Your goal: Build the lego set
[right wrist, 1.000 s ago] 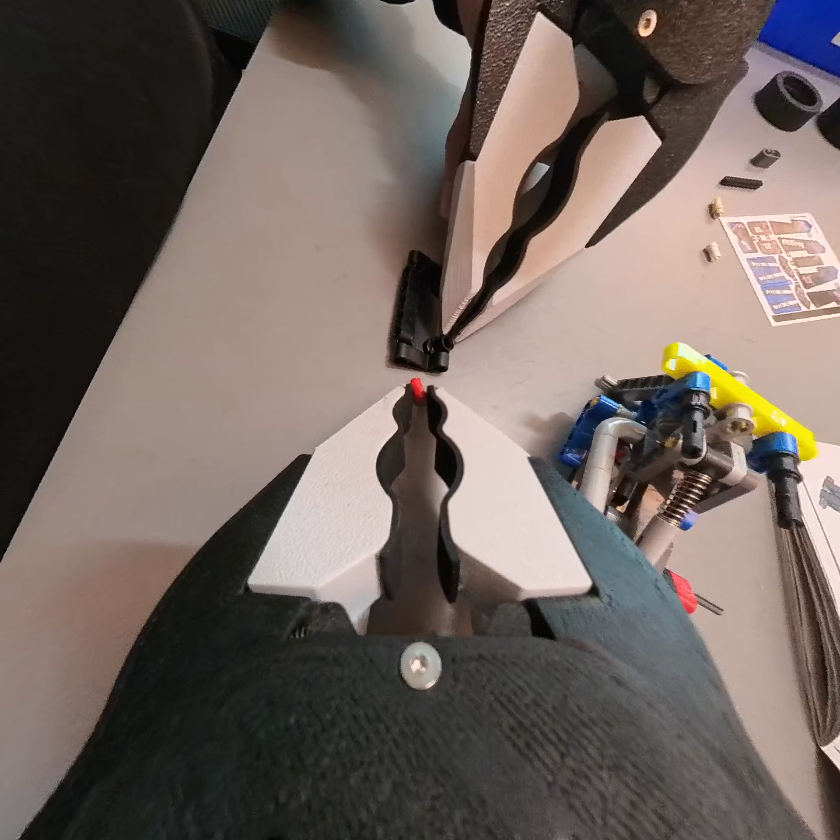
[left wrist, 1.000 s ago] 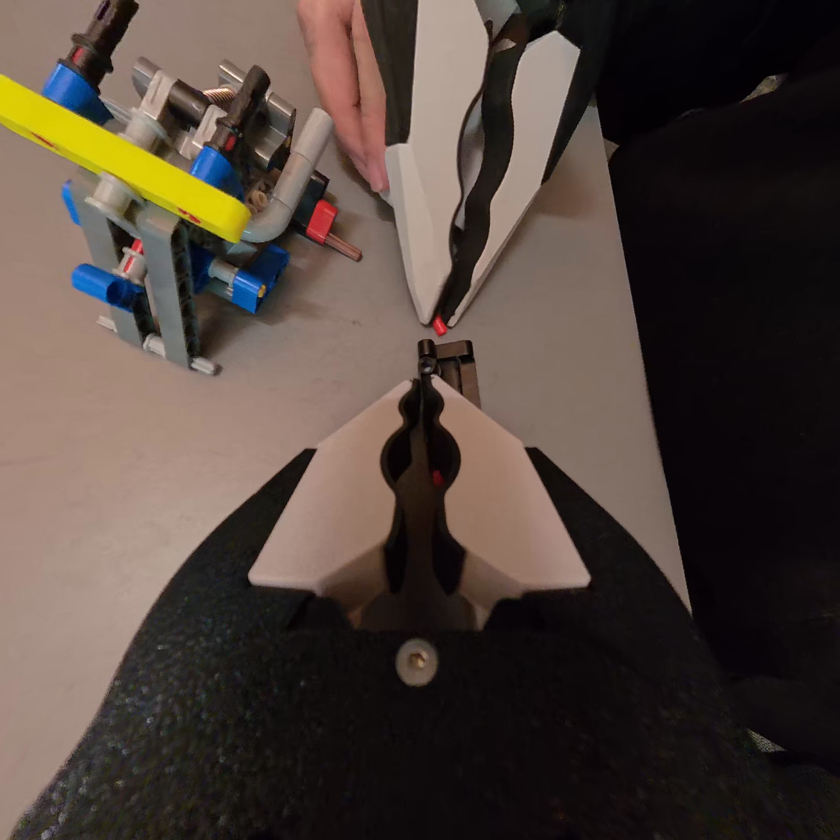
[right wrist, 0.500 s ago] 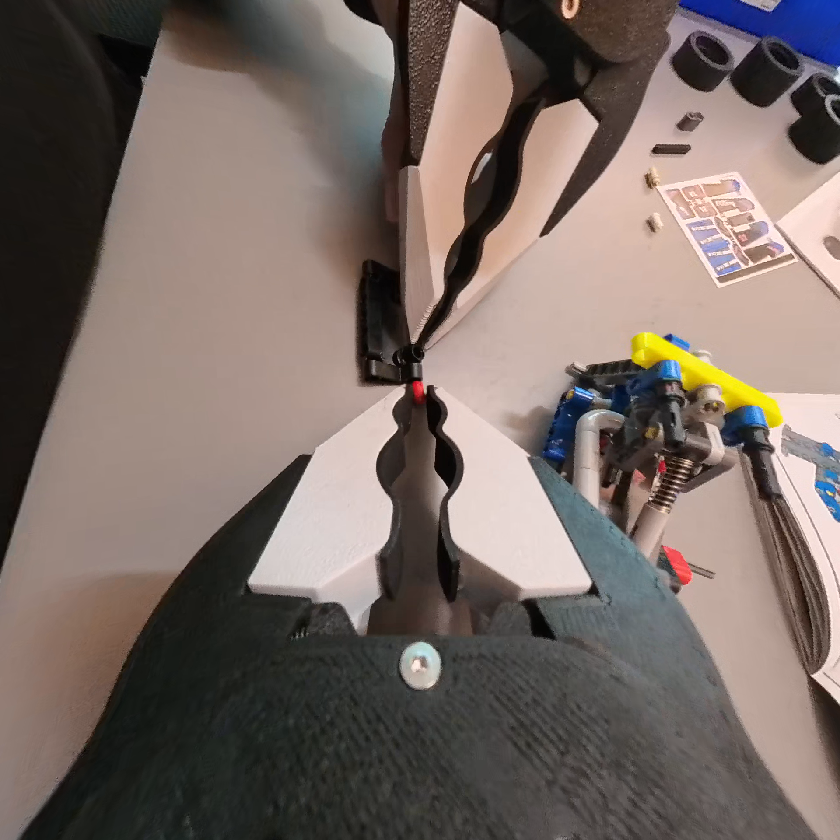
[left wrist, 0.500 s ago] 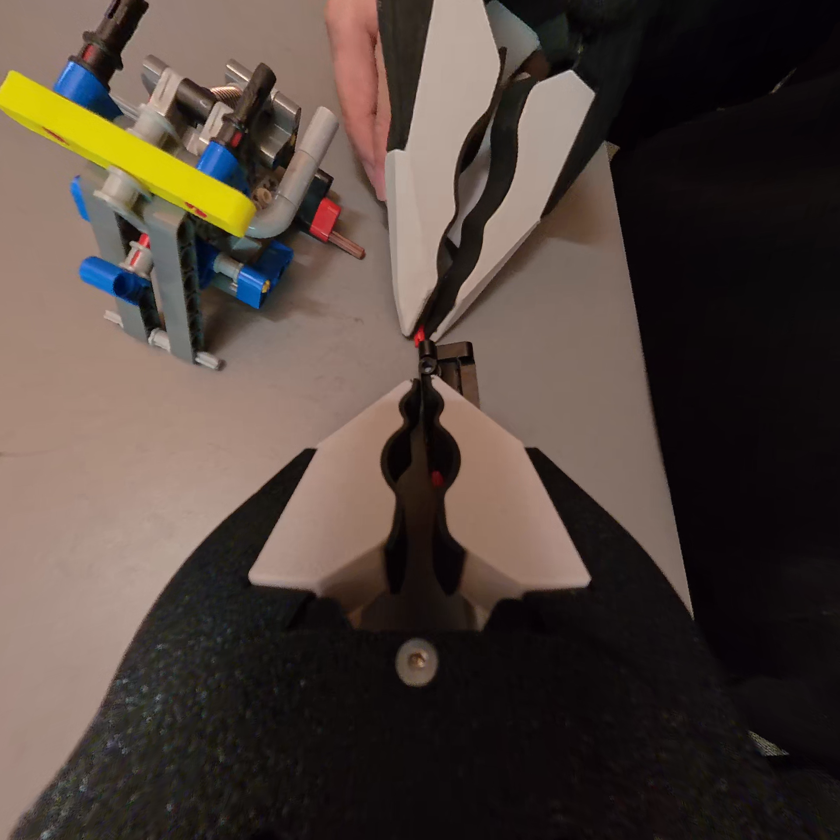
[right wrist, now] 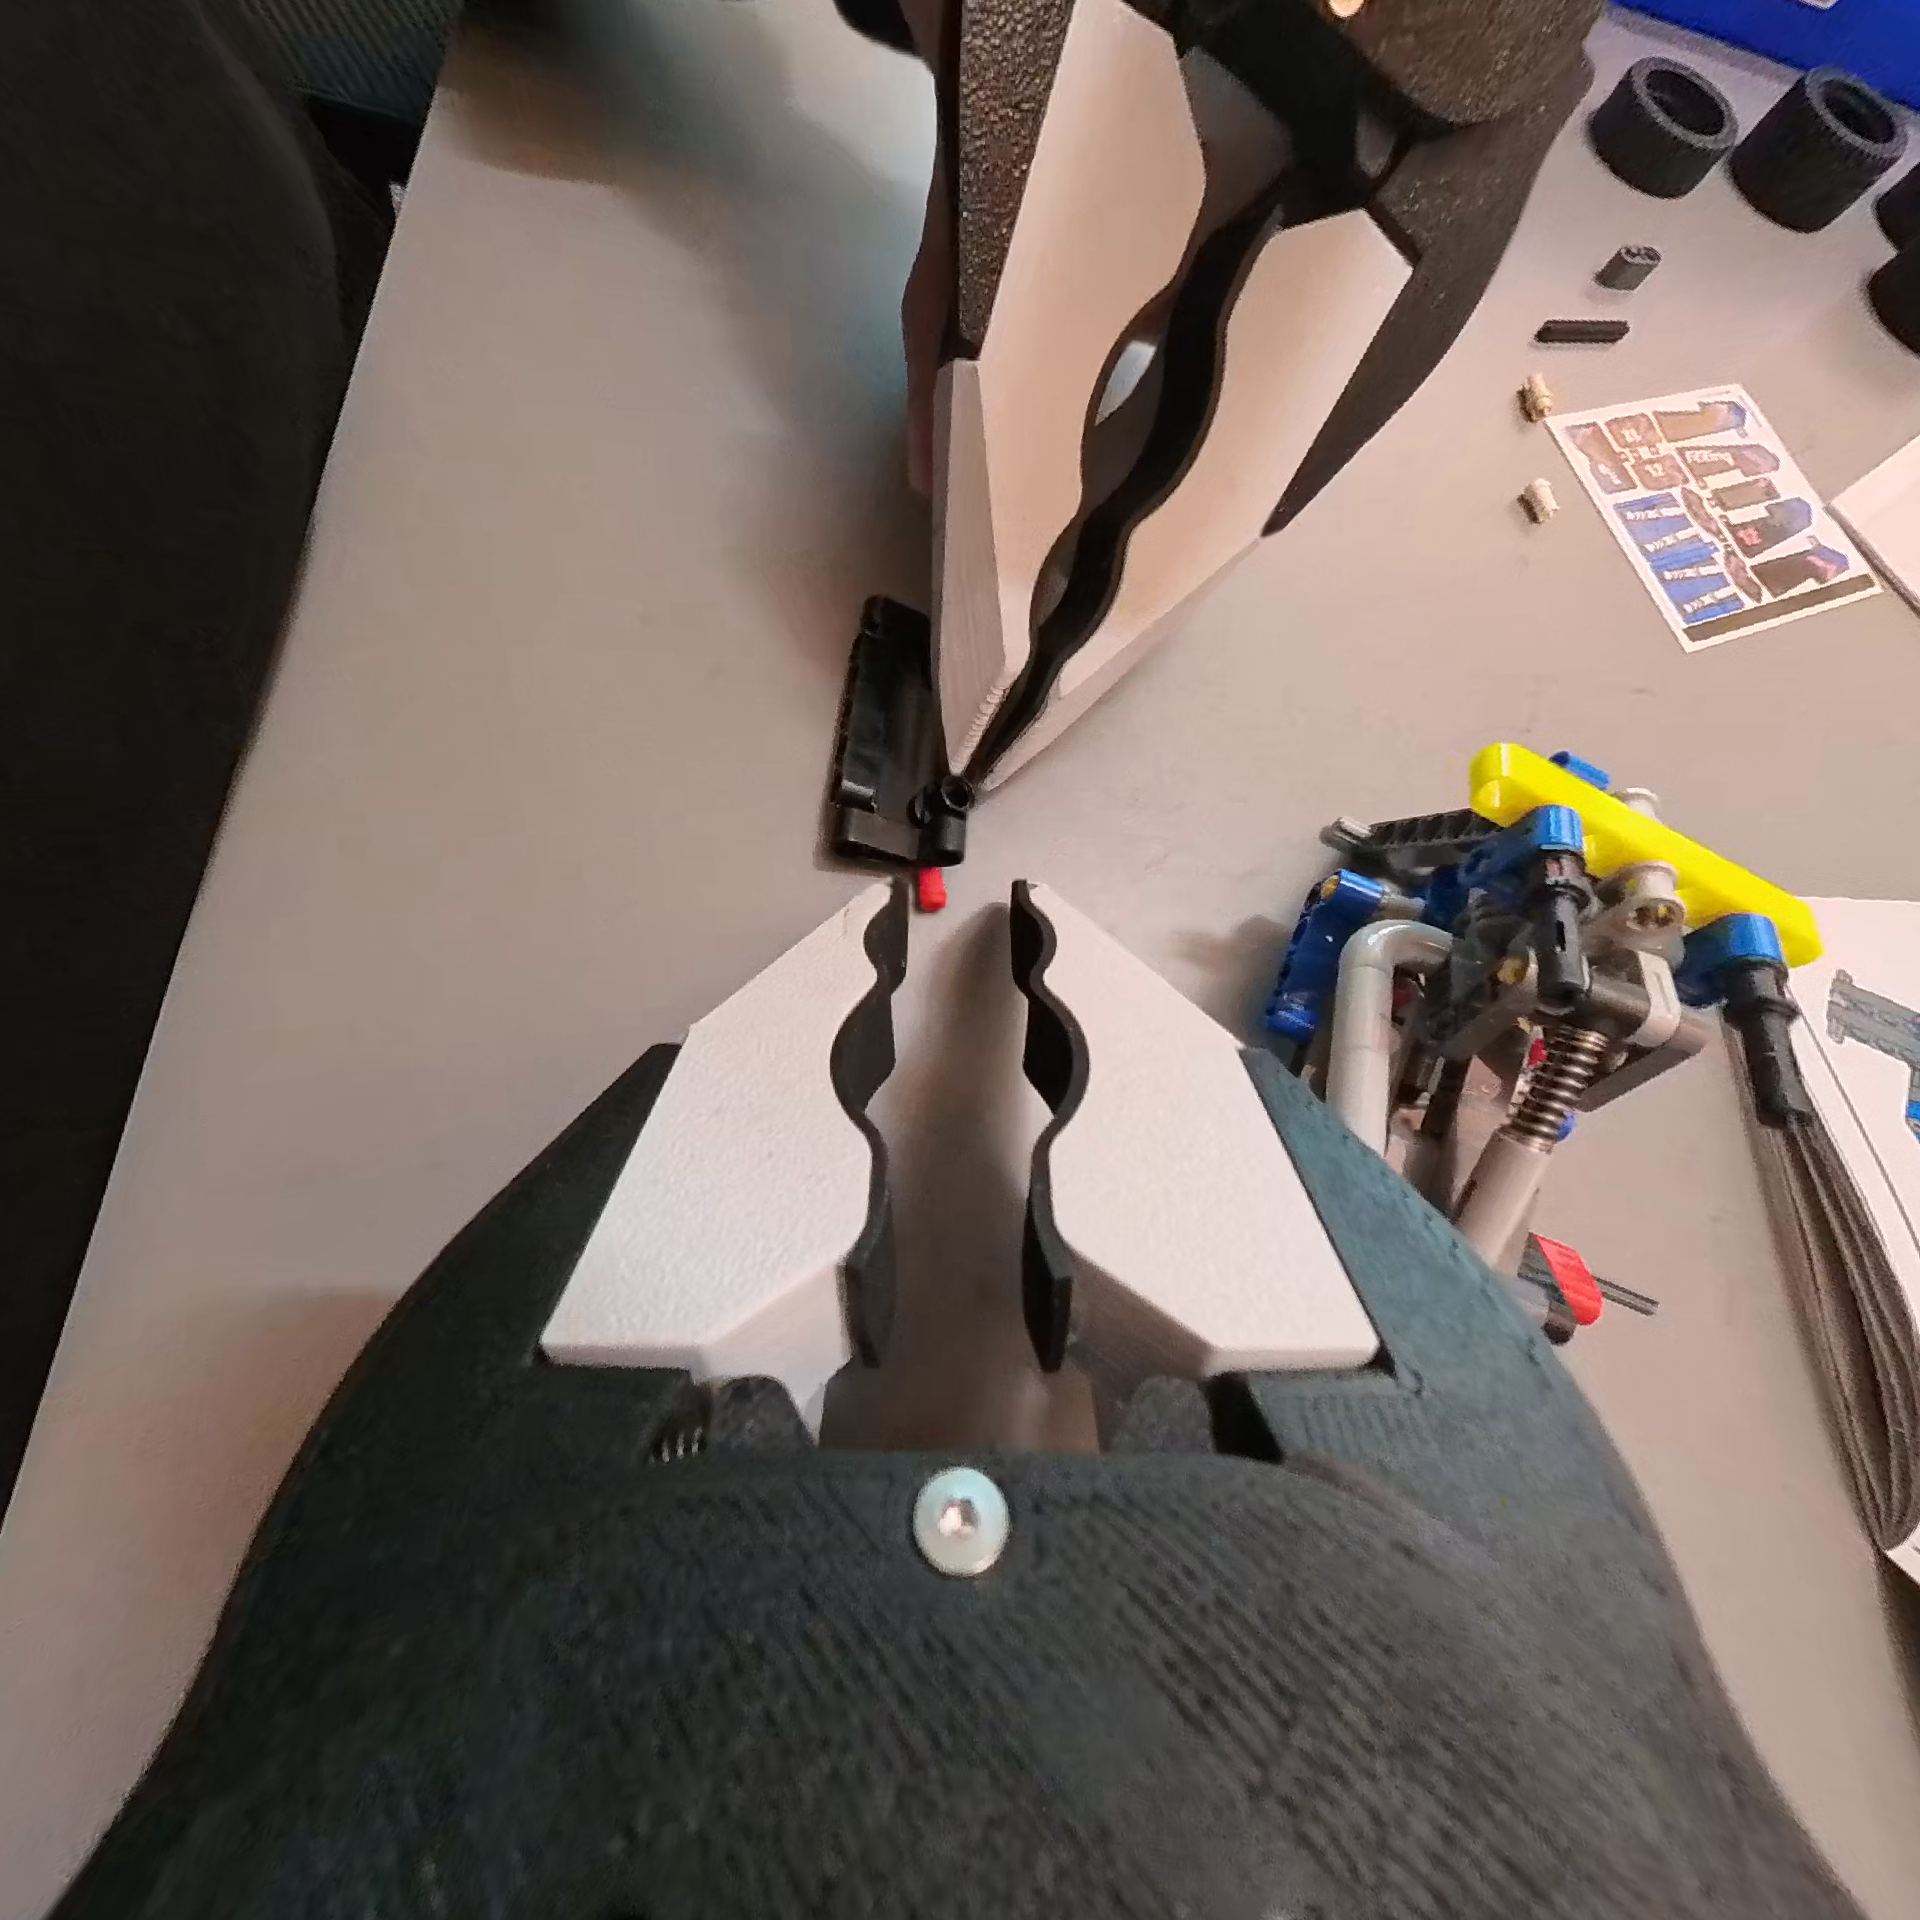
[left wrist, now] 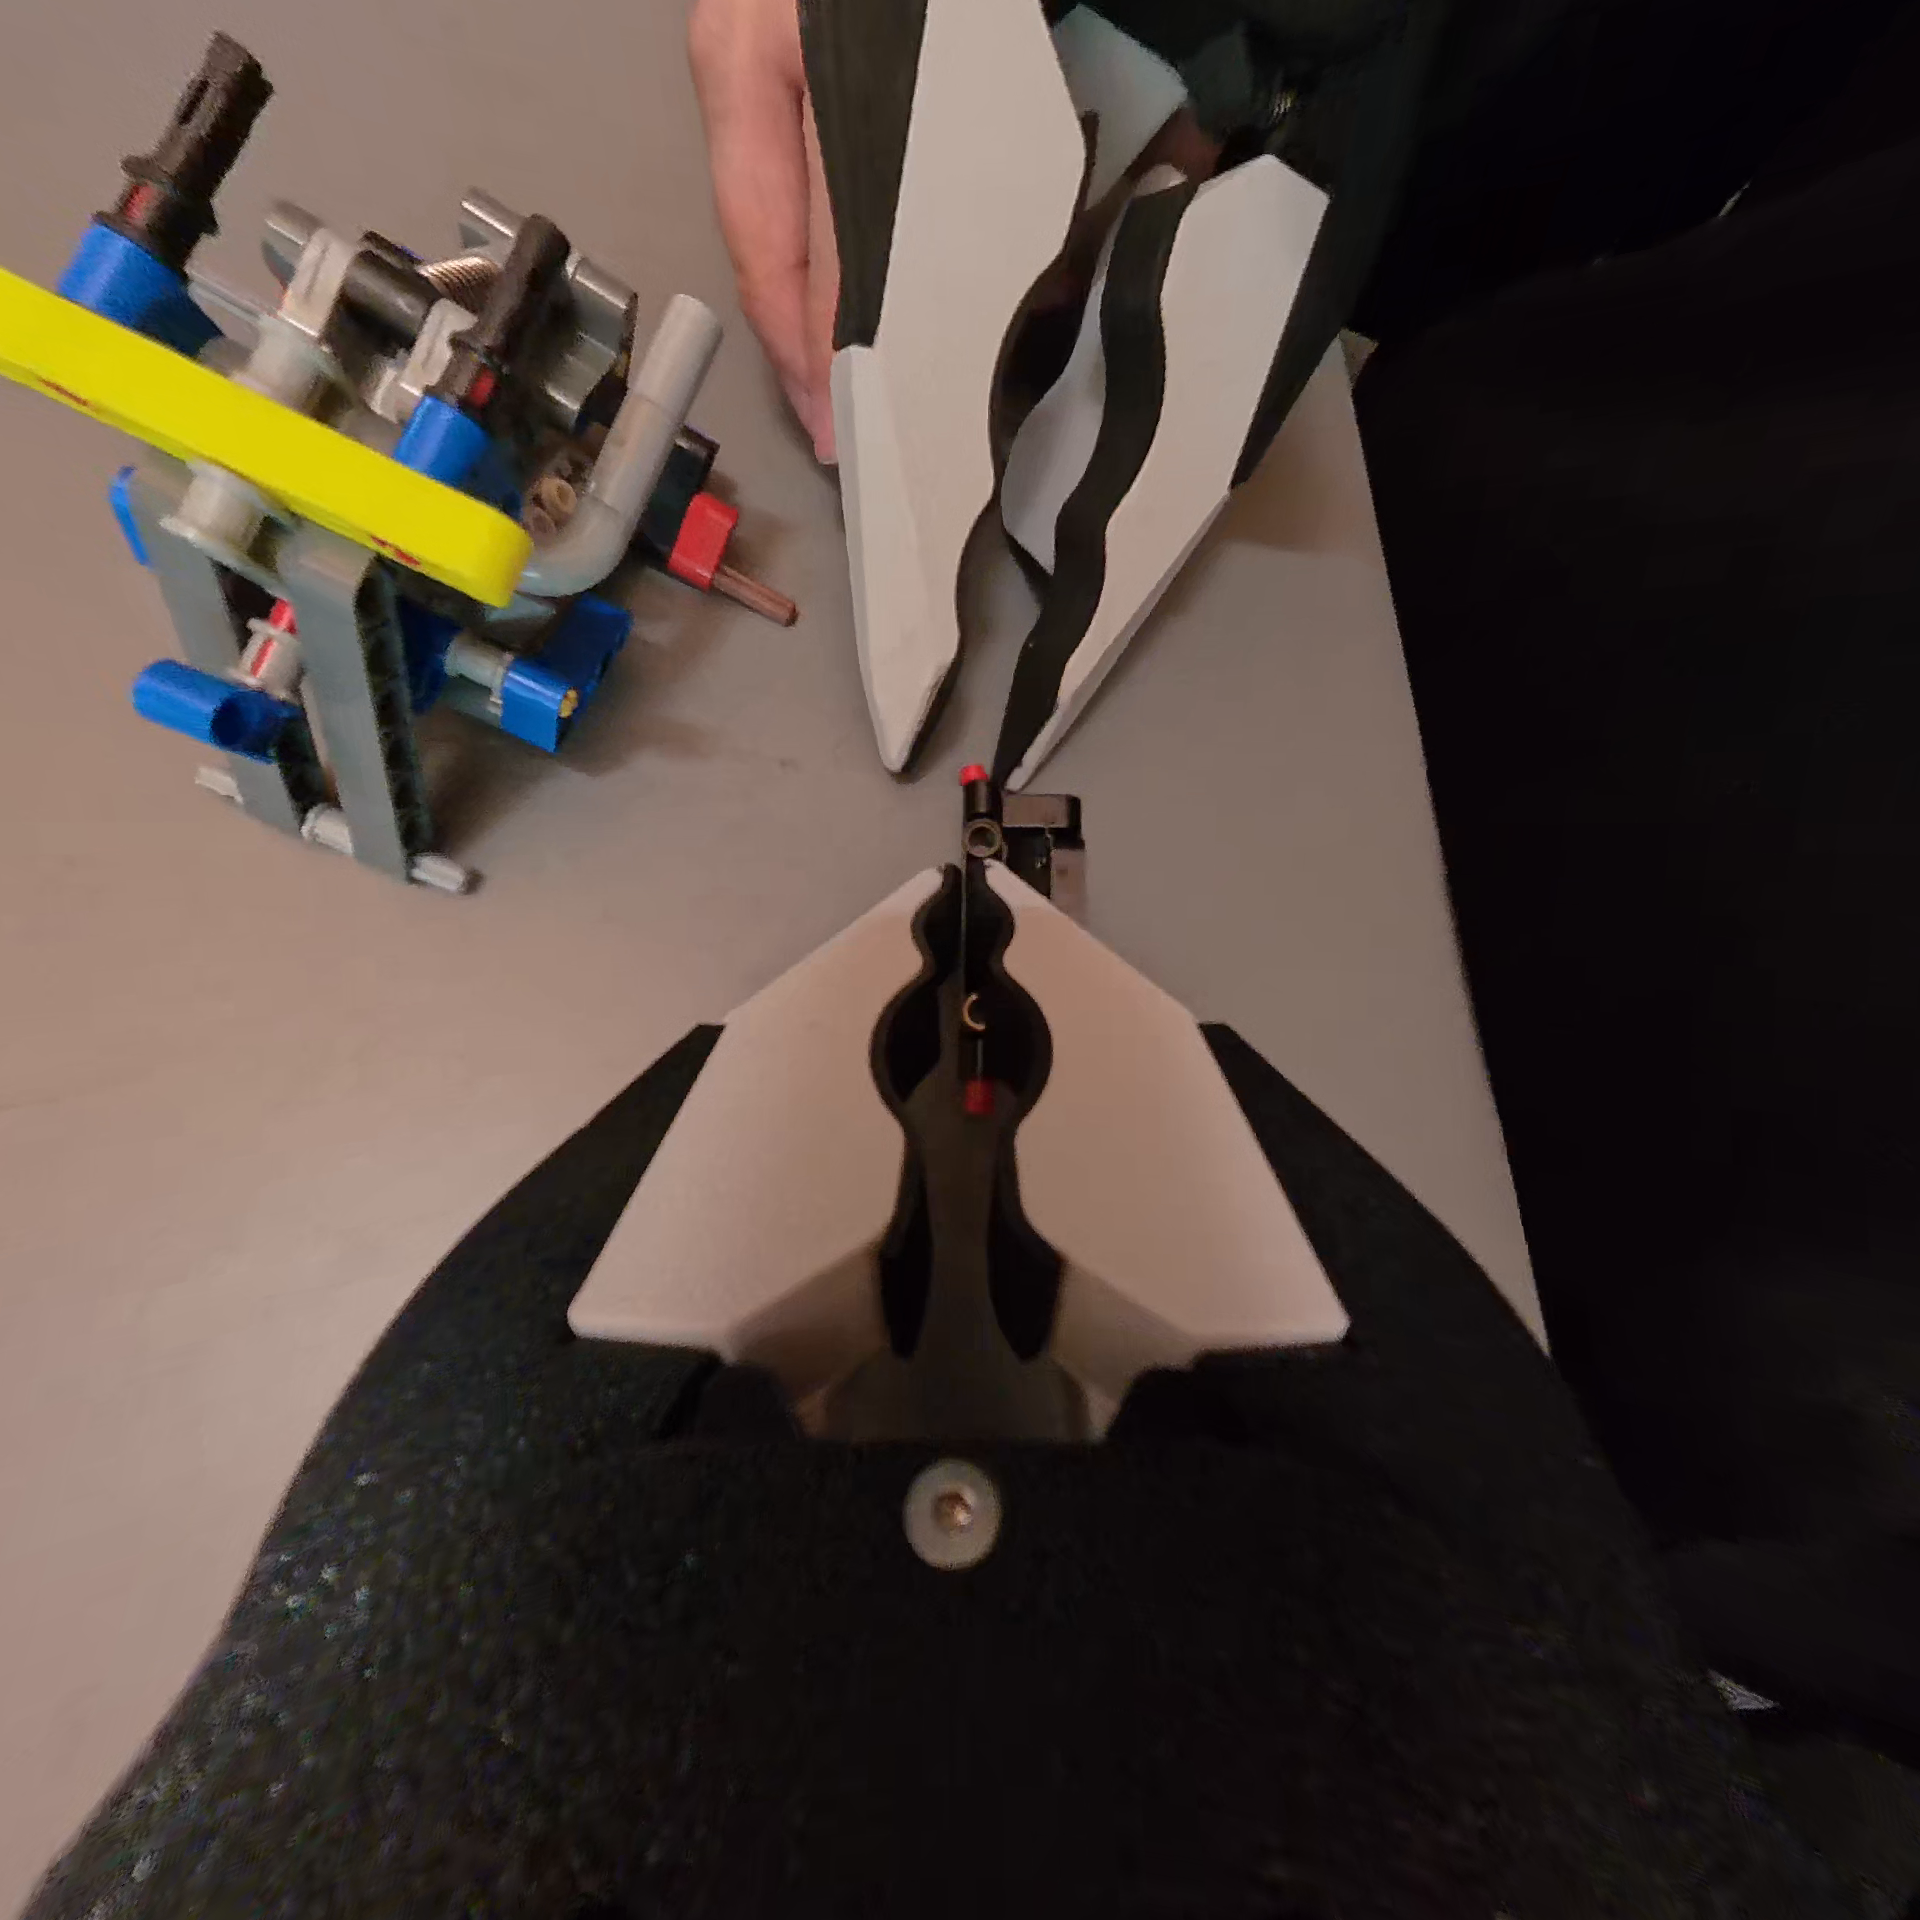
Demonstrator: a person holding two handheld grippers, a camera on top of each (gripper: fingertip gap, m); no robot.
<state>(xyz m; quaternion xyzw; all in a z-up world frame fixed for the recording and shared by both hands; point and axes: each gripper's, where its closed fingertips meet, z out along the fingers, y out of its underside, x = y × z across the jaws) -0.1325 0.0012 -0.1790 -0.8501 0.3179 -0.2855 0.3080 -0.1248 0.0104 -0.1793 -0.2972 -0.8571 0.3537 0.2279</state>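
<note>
Pinching a black connector [left wrist: 983, 831] mid-frame, the left gripper [left wrist: 966, 878] stays clamped while the right gripper [right wrist: 954, 894] gapes around its red pin [right wrist: 929, 889].

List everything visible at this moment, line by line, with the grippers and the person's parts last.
Table: one, grey, under everything.
Black connector: one, a red pin in its near end, clamped in the left gripper's tips.
Black flat part: one, on the table beside the connector.
Brick assembly: one, yellow, blue, grey, standing apart.
Black tyres: several, far edge.
Sticker sheet: one, blue and black.
Small loose parts: a few, black and tan.
Left gripper: shut on the connector.
Right gripper: open, at the pin.
Hand: one.
</note>
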